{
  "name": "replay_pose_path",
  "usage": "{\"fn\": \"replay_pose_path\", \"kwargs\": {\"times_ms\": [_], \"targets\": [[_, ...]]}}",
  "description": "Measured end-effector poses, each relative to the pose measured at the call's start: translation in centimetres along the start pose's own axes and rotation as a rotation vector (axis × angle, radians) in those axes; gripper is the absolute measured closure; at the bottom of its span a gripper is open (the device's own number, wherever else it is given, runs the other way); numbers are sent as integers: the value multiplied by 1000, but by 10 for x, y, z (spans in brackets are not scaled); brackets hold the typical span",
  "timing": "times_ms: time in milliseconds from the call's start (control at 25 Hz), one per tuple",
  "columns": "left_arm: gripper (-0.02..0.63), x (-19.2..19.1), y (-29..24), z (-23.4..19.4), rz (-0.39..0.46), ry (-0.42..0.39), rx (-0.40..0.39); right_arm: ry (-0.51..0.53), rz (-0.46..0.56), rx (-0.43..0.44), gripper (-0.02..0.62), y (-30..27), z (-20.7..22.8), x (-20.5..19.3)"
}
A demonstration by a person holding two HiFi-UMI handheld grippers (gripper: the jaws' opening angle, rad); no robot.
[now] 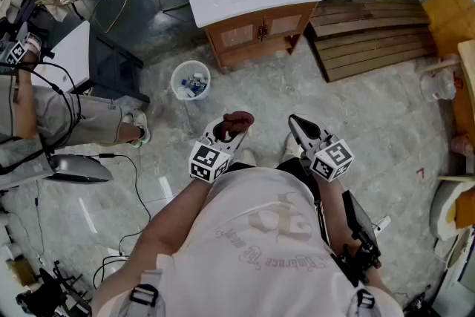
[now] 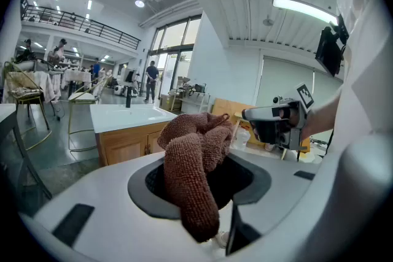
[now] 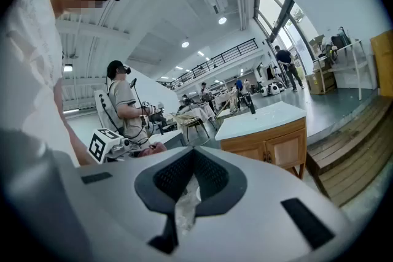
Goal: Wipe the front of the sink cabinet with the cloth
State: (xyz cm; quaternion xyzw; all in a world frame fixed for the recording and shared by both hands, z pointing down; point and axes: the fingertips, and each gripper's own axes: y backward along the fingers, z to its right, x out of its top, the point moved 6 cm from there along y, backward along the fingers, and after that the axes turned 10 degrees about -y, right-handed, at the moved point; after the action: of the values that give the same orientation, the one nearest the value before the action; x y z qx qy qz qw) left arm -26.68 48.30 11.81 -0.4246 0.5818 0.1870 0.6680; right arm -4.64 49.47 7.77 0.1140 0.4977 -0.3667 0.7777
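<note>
Trainee: Cloth (image 2: 195, 156) first. How will it handle?
Lead: It's brown terry, thick-looped and bunched, so I judge it soft, light and floppy. It should be grippy rather than slippery, and there's nothing to break. One fold droops over the front of the jaws and the rest mounds above them.
Trainee: Where to take hold?
Lead: Through the bunched middle, as it is held now, leaving a fat pad proud of the tips to meet the wood. A grip on one corner would probably let it trail.
Trainee: And the left gripper (image 1: 225, 131)?
Lead: Its jaws are parted only by the wad's thickness and clamped on the cloth, touching nothing else.
Trainee: The right gripper (image 3: 191, 176)?
Lead: Its jaws are drawn together, with only a slit of floor showing between the pads. It holds nothing.
Trainee: Is the cloth on the sink cabinet (image 1: 258, 29)?
Lead: No. It hangs in the air close before the person's chest, well apart from the cabinet. The wooden doors stand across open floor, past a white bin (image 1: 190, 79). By my reading, wiping hasn't begun.
</note>
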Motion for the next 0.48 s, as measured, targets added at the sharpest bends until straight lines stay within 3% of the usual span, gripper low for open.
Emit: {"fn": "replay_pose_path", "kwargs": {"times_ms": [480], "targets": [[428,-6,4,-4,7,12,6,4,9,-6,583,-5,-5,-3]]}}
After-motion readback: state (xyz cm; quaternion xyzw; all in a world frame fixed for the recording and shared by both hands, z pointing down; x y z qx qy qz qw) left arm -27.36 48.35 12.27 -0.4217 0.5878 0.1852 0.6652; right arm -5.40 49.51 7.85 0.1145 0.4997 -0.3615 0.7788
